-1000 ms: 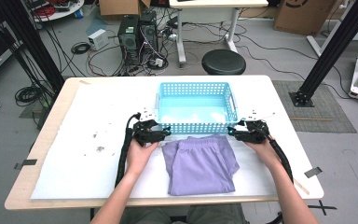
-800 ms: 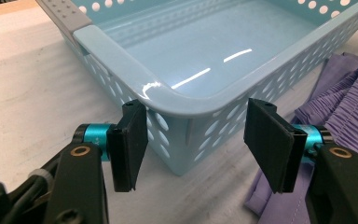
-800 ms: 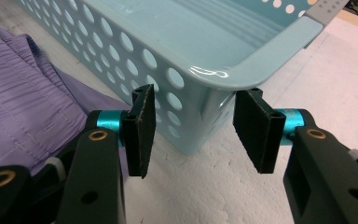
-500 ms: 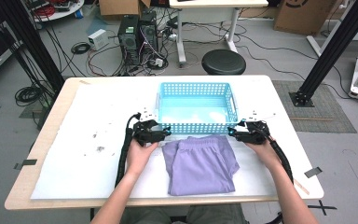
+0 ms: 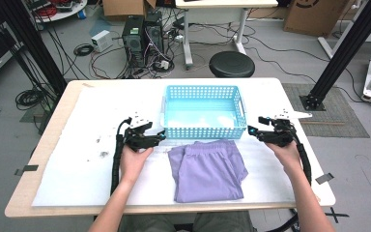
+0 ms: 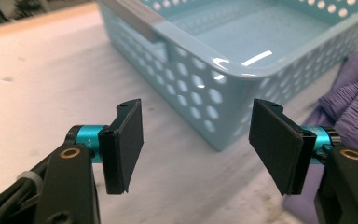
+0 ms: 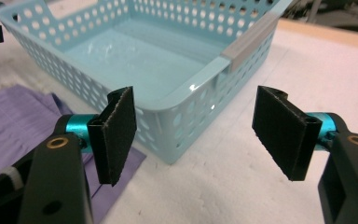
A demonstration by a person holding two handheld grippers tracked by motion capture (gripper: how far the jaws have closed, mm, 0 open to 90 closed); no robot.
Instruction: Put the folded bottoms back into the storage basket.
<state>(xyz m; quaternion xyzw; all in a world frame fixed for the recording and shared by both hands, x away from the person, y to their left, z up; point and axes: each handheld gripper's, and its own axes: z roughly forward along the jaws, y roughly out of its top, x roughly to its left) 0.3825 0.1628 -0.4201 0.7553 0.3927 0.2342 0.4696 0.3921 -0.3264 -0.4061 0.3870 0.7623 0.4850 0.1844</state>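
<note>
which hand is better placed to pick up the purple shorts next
Left, narrowly. The left gripper sits nearer the purple shorts, by their top left corner; the right gripper stands a bit farther off beside the blue basket. Both are open and empty, having just opened wider.

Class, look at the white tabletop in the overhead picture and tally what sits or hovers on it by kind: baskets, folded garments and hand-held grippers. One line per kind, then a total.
Light blue perforated plastic basket: 1
Folded purple fabric garment: 1
Black hand-held grippers: 2, the left gripper and the right gripper, both with fingers apart and nothing between them
Total: 4
</note>
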